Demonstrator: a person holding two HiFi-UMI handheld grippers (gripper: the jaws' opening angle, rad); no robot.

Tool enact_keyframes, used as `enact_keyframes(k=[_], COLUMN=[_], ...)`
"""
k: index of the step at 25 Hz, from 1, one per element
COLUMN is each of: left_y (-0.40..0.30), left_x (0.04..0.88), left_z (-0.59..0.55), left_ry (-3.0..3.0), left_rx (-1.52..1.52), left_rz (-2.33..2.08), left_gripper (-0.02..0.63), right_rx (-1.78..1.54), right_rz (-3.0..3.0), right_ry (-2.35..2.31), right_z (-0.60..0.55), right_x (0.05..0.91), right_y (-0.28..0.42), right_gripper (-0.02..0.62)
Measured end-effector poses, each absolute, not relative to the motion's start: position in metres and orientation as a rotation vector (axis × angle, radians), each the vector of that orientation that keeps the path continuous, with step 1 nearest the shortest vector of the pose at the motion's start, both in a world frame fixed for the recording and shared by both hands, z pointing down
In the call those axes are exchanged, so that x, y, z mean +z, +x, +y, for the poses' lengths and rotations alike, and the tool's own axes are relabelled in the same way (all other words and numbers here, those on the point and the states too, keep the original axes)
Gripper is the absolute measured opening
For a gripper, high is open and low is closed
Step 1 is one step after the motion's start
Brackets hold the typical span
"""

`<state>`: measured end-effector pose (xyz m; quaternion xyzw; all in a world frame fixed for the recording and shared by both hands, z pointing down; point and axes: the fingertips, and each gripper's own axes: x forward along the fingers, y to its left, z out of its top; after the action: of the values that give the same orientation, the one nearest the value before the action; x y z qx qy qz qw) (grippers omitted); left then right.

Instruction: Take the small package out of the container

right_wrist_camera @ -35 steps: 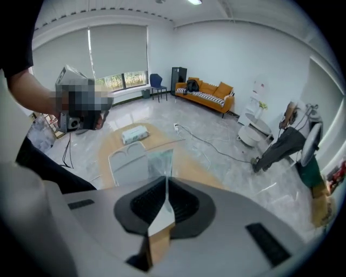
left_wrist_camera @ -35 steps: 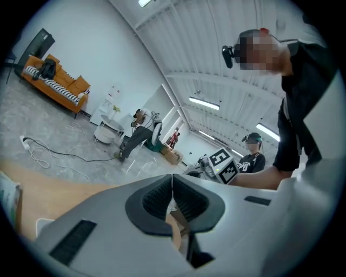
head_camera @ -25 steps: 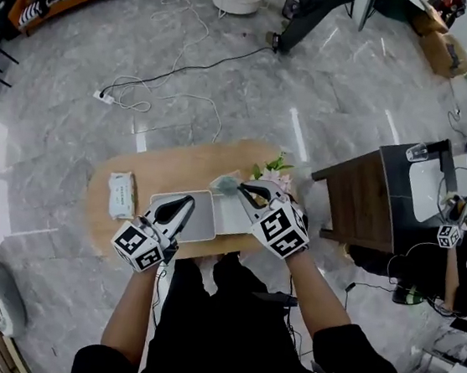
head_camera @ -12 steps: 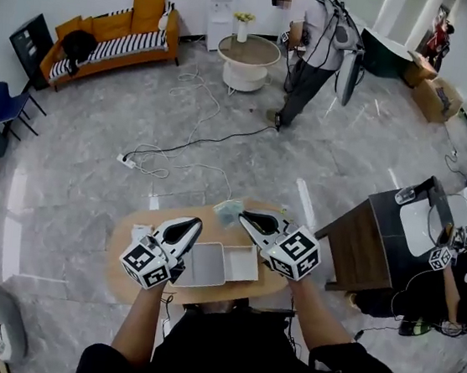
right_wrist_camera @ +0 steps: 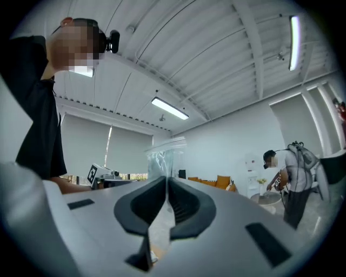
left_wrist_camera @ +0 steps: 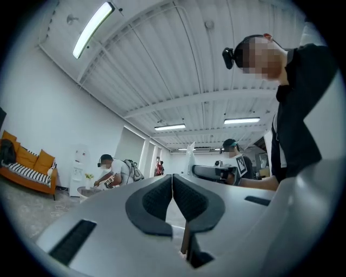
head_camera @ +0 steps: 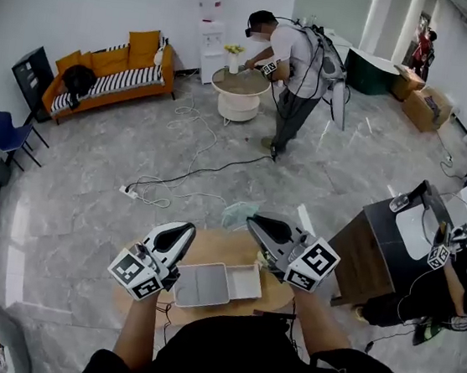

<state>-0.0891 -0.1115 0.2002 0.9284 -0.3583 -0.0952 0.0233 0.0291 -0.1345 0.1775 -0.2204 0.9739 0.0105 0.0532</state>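
The small package [head_camera: 237, 214], a clear pale-green plastic bag, hangs in the air past the far edge of the table, and my right gripper [head_camera: 254, 222] is shut on its edge. In the right gripper view the package [right_wrist_camera: 162, 156] sticks up from between the closed pads. The container [head_camera: 201, 286], a shallow grey tray with a white part [head_camera: 248, 282] beside it, lies on the oval wooden table [head_camera: 217, 250] under both grippers. My left gripper [head_camera: 182, 233] is shut and holds nothing; it hovers above the tray's left side. Its tips [left_wrist_camera: 172, 176] meet in the left gripper view.
A person [head_camera: 290, 57] bends over a round white table [head_camera: 240, 89] at the back. An orange sofa [head_camera: 111, 68] stands at the left wall, and cables [head_camera: 174, 187] trail over the marble floor. A dark desk [head_camera: 373, 251] with another person stands to the right.
Both grippers have risen and tilted upward, and the right one has carried the package up away from the table. The head view has swung up toward the room.
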Motion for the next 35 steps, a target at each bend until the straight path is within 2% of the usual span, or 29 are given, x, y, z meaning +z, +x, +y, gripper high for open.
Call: enact_keyframes(k=[8,35], left_y=[-0.078,-0.057], left_x=[0.187,0.194], left_z=[-0.092,-0.092], left_ry=[2.937,2.894], left_rx=[-0.334,-0.368], left_rz=[-1.055,-1.04], left_gripper=[0.018,0.018], right_rx=[-0.119,-0.134], right_rz=[2.804,2.825], right_ry=[-0.559,-0.46], right_z=[-0.121,-0.109], right_x=[0.172,0.179], right_y=[0.047,0.058], right_gripper=[0.026,0.023])
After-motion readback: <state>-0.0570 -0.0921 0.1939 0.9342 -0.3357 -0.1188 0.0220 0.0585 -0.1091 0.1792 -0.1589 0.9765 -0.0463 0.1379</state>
